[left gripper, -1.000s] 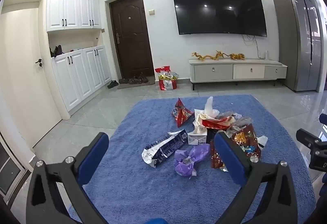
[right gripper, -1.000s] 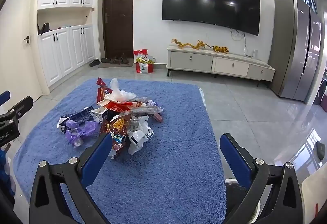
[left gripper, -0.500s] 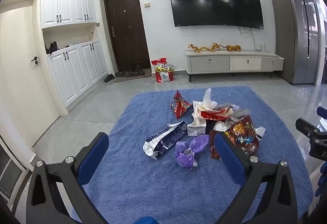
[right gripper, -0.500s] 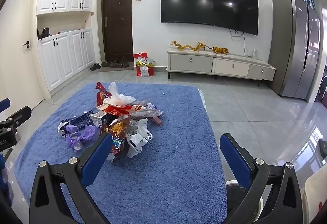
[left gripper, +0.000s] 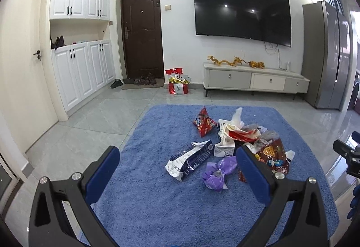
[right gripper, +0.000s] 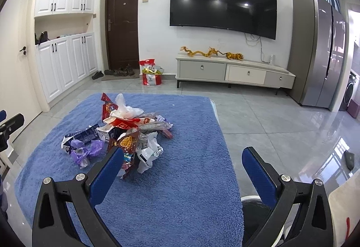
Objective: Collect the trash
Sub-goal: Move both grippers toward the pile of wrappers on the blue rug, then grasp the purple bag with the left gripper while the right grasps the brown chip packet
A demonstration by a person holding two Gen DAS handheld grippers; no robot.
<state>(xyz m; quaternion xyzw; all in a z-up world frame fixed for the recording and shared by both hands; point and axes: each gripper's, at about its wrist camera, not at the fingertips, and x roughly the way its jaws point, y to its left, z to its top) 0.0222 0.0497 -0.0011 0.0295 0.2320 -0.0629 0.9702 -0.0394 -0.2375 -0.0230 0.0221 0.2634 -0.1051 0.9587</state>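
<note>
Carpet [left gripper: 146, 206], blue and fuzzy, covers the surface under both grippers. Trash [right gripper: 126, 132] lies heaped near its middle: red snack bags, white plastic, a navy packet [left gripper: 191, 159] and a purple wrapper [left gripper: 217, 172]. Left gripper [left gripper: 177, 170] and right gripper [right gripper: 182, 170] hover above, fingers spread wide, holding nothing.

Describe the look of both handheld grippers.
Left gripper and right gripper match: black angular frames with triangular cut-outs, silver round screws near the finger bases, and blue padded fingers. No cables or sleeves are visible.
</note>
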